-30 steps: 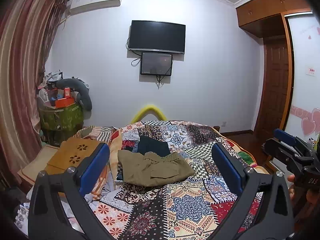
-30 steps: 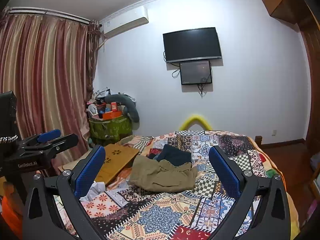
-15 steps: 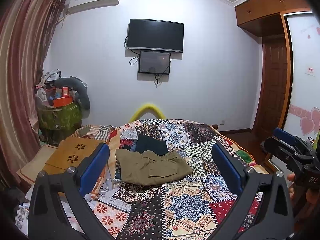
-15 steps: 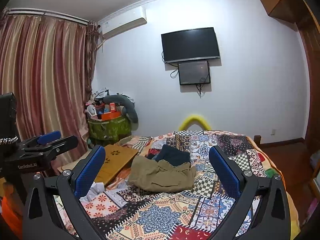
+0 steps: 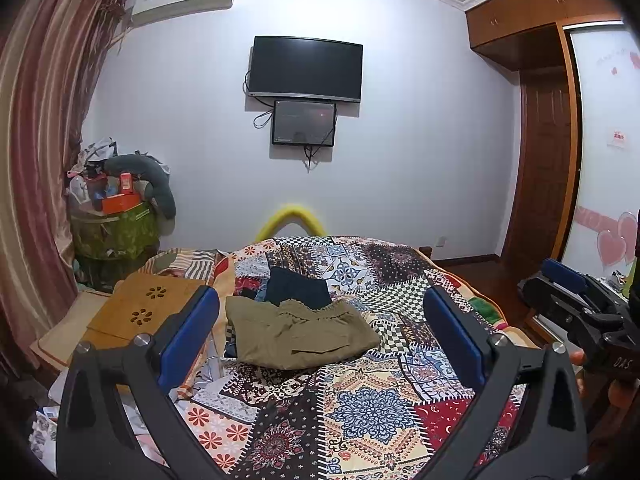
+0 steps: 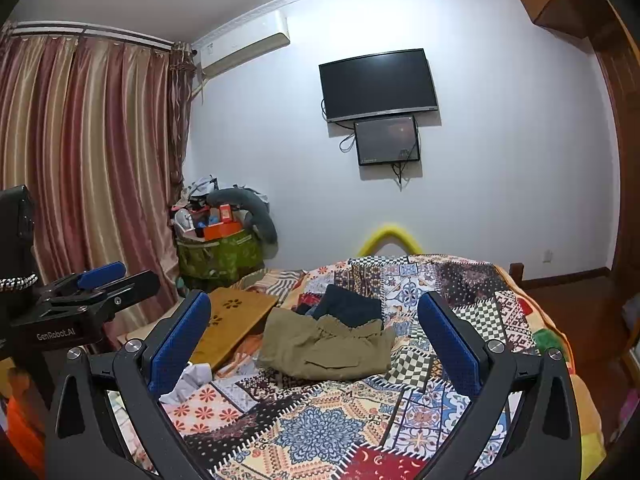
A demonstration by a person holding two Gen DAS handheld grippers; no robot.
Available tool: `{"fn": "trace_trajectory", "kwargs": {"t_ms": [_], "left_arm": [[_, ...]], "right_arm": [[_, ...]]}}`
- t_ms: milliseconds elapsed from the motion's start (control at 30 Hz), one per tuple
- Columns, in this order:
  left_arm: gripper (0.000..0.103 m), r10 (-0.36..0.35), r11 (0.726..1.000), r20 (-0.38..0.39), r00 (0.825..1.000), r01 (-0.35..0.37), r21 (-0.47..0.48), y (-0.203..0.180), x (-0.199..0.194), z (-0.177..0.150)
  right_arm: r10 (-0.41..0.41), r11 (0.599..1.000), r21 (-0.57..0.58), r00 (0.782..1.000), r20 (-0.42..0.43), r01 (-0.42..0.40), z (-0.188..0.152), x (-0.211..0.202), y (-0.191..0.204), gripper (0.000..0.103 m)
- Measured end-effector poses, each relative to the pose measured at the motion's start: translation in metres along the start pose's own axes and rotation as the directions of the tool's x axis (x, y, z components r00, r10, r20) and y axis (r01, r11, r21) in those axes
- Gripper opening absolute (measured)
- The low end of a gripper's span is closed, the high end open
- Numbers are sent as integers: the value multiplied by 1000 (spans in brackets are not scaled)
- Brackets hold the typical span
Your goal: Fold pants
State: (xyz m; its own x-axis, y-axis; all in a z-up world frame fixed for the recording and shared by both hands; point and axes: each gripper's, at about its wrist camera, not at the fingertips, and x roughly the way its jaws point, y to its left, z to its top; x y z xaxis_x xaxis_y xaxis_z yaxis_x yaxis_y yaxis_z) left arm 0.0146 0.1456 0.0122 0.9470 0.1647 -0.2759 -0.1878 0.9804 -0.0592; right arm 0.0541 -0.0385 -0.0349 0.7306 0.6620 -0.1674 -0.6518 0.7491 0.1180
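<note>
Olive-green pants [image 5: 298,332] lie folded in a flat bundle on the patchwork bedspread [image 5: 360,408], also in the right wrist view [image 6: 326,346]. A dark navy garment [image 5: 298,286] lies just behind them, and shows in the right wrist view too [image 6: 352,306]. My left gripper [image 5: 320,326] is open and empty, held above the bed well short of the pants. My right gripper [image 6: 314,330] is open and empty, also held back from the pants. Each gripper shows at the edge of the other's view.
A wooden lap desk [image 5: 138,310] lies left of the bed. A green basket piled with clutter [image 5: 114,228] stands in the left corner by striped curtains [image 6: 80,180]. A TV [image 5: 306,68] hangs on the far wall. A wardrobe and door [image 5: 548,160] stand at right.
Both grippers have drifted slightly; the views shift a little. The pants have not moved and both grippers stay open.
</note>
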Motion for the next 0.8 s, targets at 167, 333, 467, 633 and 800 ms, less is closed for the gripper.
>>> {"fn": "trace_trajectory", "kwargs": {"t_ms": [167, 333, 467, 633, 800], "left_arm": [[103, -5, 1000, -1, 1000, 5, -1, 0, 0, 0], [103, -26, 1000, -16, 1000, 26, 7, -3, 2, 1], [103, -19, 1000, -14, 1000, 20, 22, -7, 3, 0], [103, -27, 999, -10, 1000, 27, 23, -9, 1, -1], [103, -29, 999, -13, 999, 29, 18, -9, 2, 0]], "right_arm": [[-3, 1000, 3, 1000, 0, 3, 0, 0, -1, 103], [-5, 1000, 3, 1000, 2, 5, 0, -1, -1, 103], [-6, 1000, 3, 1000, 3, 6, -1, -1, 0, 103], [-8, 1000, 0, 1000, 3, 8, 0, -2, 1, 103], [-8, 1000, 5, 1000, 5, 8, 1, -2, 1, 103]]}}
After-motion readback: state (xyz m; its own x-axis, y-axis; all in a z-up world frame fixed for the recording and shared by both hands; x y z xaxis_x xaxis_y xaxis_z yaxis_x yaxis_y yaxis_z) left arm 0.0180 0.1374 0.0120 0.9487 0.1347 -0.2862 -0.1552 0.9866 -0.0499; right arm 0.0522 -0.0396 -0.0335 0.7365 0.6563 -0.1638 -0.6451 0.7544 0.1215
